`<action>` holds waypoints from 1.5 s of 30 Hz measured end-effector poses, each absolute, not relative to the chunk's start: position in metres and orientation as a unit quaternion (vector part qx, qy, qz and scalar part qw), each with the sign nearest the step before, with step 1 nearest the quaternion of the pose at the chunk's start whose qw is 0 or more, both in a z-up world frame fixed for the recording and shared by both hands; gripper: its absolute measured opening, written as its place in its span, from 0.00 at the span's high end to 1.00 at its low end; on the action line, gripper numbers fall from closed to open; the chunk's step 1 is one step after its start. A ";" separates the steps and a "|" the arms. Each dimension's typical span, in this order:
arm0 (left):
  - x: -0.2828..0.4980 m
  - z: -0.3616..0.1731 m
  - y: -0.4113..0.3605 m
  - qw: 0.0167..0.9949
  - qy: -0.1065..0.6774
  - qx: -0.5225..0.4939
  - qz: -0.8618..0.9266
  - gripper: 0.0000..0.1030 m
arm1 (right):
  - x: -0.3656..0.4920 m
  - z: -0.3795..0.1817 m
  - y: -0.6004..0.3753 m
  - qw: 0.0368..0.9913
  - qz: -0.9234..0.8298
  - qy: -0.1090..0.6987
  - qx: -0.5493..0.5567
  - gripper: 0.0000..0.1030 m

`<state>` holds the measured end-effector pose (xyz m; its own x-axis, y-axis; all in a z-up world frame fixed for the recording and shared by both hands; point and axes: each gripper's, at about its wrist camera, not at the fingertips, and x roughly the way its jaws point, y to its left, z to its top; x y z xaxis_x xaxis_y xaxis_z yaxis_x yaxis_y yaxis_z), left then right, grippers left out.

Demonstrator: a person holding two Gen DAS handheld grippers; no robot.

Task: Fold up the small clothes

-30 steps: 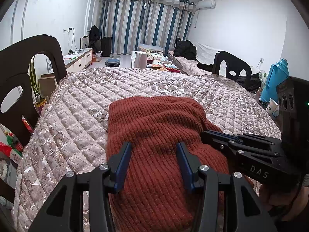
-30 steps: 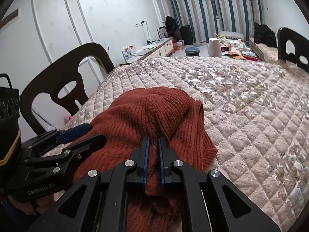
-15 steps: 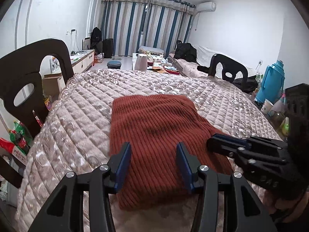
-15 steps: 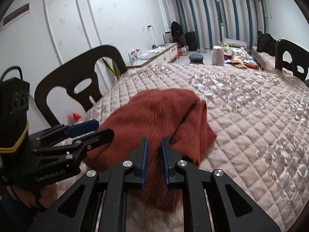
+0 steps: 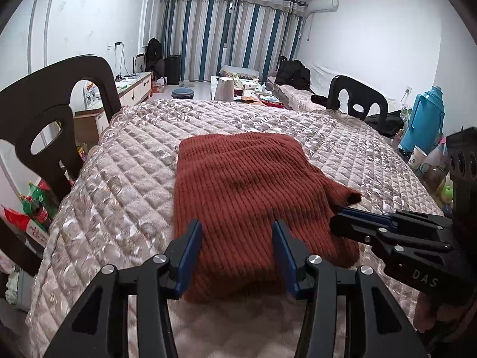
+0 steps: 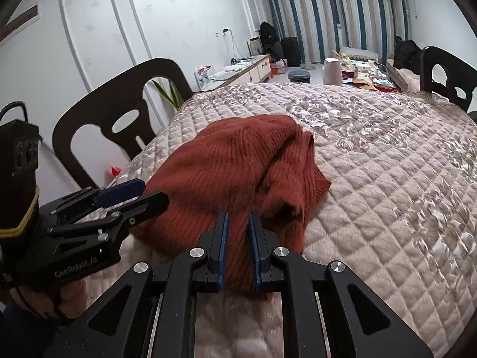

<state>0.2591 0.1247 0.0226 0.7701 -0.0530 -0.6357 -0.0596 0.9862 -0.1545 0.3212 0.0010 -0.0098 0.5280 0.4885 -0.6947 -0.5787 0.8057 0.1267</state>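
A rust-red knitted garment (image 5: 244,197) lies folded on the quilted bed cover (image 5: 125,179). It also shows in the right wrist view (image 6: 238,167), with a loose flap hanging at its right edge. My left gripper (image 5: 237,229) is open and empty, just above the garment's near edge. It shows in the right wrist view (image 6: 134,194) at the garment's left side. My right gripper (image 6: 238,223) is slightly open and empty, held over the garment's near edge. It shows in the left wrist view (image 5: 354,220) by the garment's right corner.
A dark chair (image 5: 53,110) stands at the bed's left side and another (image 5: 357,101) at the far right. A blue thermos (image 5: 423,119) and cups (image 5: 419,156) stand to the right. Striped curtains (image 5: 226,29) hang at the back wall.
My right gripper let go of the garment and its jaws opened a little. Both grippers pulled back toward the bed's near edge. The garment settled flat.
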 end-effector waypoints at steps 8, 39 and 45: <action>0.220 0.027 0.120 0.937 0.339 -0.079 0.011 0.49 | 0.280 0.001 -0.014 0.870 0.319 0.370 -0.075 0.74; 0.186 -0.023 0.136 0.906 0.412 -0.062 0.072 0.43 | 0.236 -0.054 -0.037 0.863 0.248 0.411 -0.159 0.58; 0.186 -0.024 0.136 0.905 0.416 -0.059 0.072 0.42 | 0.236 -0.055 -0.036 0.863 0.247 0.411 -0.161 0.58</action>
